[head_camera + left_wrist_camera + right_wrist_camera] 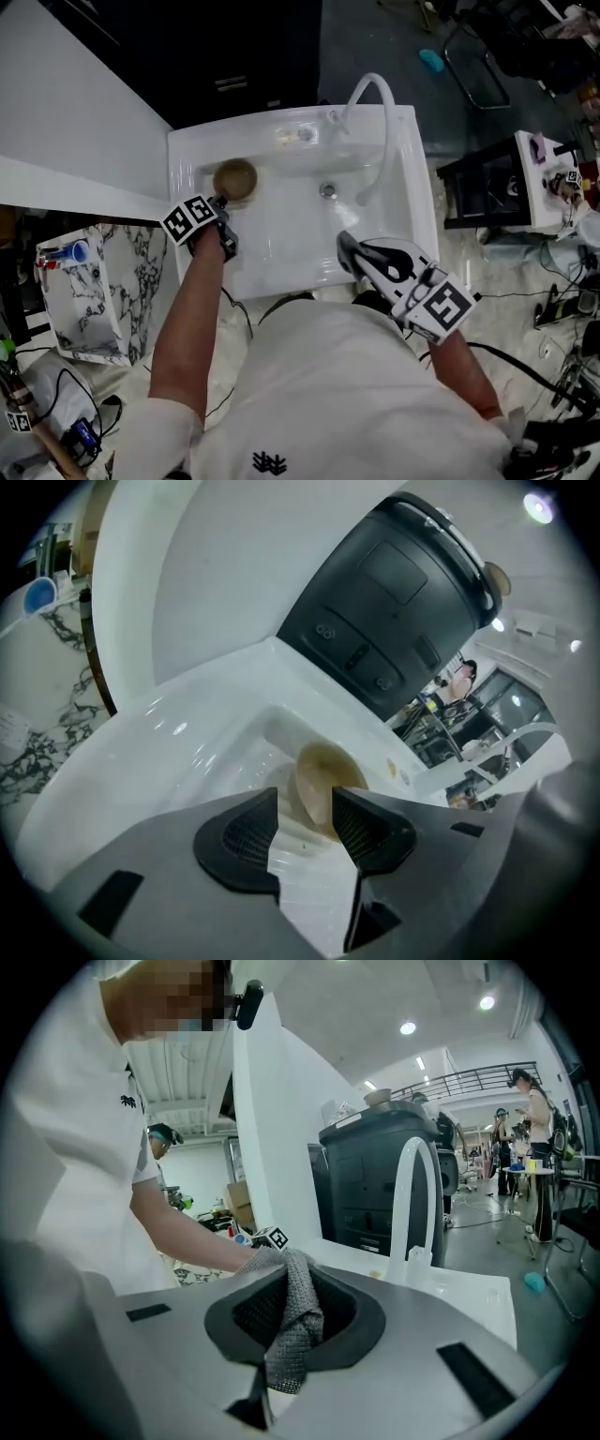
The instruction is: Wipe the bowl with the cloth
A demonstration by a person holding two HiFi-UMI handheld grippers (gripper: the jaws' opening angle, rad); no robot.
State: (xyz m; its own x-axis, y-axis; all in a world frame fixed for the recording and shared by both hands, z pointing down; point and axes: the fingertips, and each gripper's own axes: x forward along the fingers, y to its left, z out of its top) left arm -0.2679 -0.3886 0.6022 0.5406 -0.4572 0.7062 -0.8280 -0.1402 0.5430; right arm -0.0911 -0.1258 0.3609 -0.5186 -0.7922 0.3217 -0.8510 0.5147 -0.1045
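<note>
The right claw (289, 1309), at the near edge of the white rectangular sink (281, 267), is clenched on a grey mesh cloth (292, 1340). The left claw (305, 819) is released, jaws apart. A round brown bowl (323, 778) shows between them in the sink's far left corner.

Surfaces and finishes at the basin

Sink (281, 246): white, high gloss, smooth, throws back the ceiling lights. Faucet (387, 131): same glossy white. Drain (328, 190): bright metal. Bowl (319, 778): tan, dull, smooth, with darker mottling inside; material not certain. Cloth (296, 1327): grey, coarse open knit, rough and matt. Left gripper (304, 819) and right gripper (292, 1309): matt grey plastic shells; pads (246, 834) black, finely ribbed, no shine
</note>
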